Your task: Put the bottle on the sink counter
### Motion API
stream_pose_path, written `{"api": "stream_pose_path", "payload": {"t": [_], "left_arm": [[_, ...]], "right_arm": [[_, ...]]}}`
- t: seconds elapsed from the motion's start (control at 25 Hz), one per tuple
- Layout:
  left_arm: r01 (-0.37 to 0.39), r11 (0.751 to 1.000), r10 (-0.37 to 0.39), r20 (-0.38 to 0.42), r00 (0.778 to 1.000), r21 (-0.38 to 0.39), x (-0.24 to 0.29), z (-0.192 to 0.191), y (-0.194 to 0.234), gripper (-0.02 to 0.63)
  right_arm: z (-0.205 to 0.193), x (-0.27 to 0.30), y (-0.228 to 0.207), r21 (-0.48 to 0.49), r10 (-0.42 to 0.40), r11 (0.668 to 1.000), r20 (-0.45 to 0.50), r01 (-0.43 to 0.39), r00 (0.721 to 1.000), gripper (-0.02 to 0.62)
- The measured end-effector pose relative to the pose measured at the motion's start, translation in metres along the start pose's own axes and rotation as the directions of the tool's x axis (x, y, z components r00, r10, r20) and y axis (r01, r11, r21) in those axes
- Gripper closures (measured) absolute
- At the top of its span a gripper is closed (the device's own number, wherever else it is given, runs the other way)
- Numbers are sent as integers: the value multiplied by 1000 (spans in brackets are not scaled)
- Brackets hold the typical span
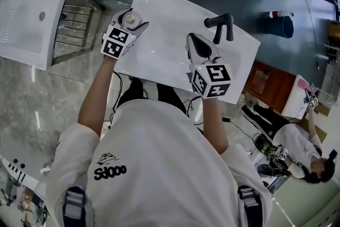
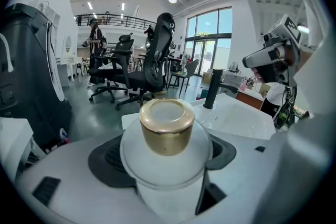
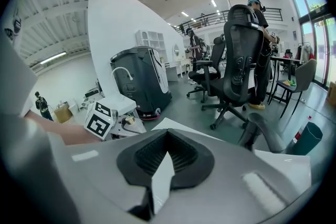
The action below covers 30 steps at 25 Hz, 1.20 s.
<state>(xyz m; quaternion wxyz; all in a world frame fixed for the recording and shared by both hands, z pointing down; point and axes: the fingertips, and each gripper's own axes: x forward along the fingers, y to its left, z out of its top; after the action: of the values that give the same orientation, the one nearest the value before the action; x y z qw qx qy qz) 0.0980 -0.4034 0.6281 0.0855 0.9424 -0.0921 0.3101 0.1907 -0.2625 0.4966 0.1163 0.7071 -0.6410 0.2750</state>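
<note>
Left gripper (image 1: pixel 128 26) clamps the gold-capped bottle (image 2: pixel 166 131) over the sink counter (image 1: pixel 164 58), ten o'clock corner; likely only letting go remains. Right gripper (image 1: pixel 197 46), at the bottle's four o'clock, closed, empty

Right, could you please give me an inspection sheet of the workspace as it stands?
Surface: white sink counter with a black faucet; top looks bare.
Job's things: bottle with a gold cap, held at the counter's left corner; cannot tell if it is set down.
Clutter: nothing seen on the counter.
Grippers: left claw shut on the bottle; right claw shut, empty, over the counter beside the faucet.
Cables: thin dark cables on the floor under the counter's near edge.
Surroundings: second white sink unit to the left, blue bin, another person, office chairs.
</note>
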Motion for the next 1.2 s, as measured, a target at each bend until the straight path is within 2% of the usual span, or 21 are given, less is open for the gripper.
{"api": "stream_pose_path", "payload": {"t": [0.24, 1.08, 1.2], "left_arm": [[20, 998, -17, -47, 999, 67, 17, -4, 0, 262], [18, 996, -14, -47, 999, 86, 44, -18, 4, 262], [12, 994, -7, -51, 999, 109, 46, -17, 2, 262]], "right_arm": [[-3, 5, -5, 17, -17, 1000, -21, 18, 1000, 584], [-3, 25, -14, 17, -8, 1000, -66, 10, 998, 584], [-3, 28, -13, 14, -4, 1000, -70, 5, 998, 584]]}}
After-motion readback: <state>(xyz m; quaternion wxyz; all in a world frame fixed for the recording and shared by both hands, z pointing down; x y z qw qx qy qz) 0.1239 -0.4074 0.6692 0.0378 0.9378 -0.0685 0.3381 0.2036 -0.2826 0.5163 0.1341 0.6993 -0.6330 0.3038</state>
